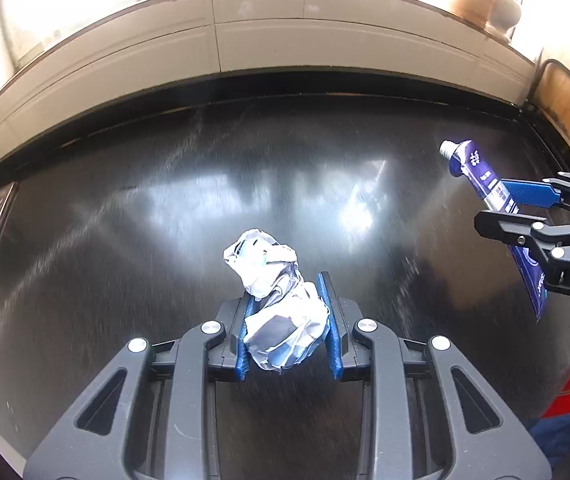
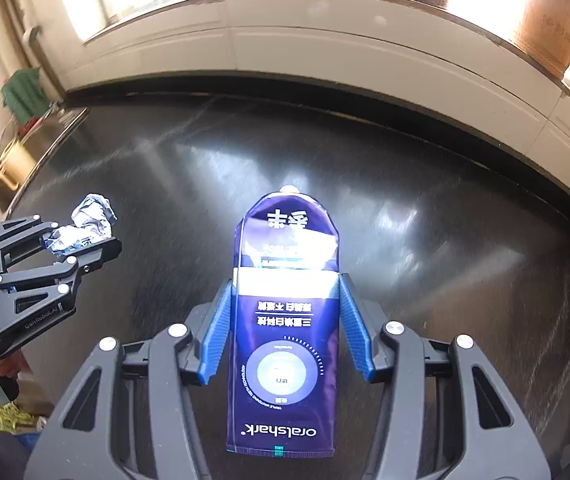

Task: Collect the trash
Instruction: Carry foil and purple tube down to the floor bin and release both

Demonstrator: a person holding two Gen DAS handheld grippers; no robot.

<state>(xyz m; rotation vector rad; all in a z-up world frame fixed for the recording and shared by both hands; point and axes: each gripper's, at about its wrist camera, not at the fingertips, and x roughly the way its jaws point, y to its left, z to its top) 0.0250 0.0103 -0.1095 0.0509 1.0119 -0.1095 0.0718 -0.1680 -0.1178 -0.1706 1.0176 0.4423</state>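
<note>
Left gripper (image 1: 289, 320): jaws clamped on a crumpled paper ball (image 1: 279, 312), held above the dark desk (image 1: 165, 208).
Right gripper (image 2: 287, 324): jaws gripping a purple toothpaste tube (image 2: 285, 320), cap pointing away.

A glossy black countertop (image 1: 245, 168) runs below a white windowsill (image 1: 285, 28).

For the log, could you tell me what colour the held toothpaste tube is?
Dark purple toothpaste tube, best in the right wrist view.
</note>
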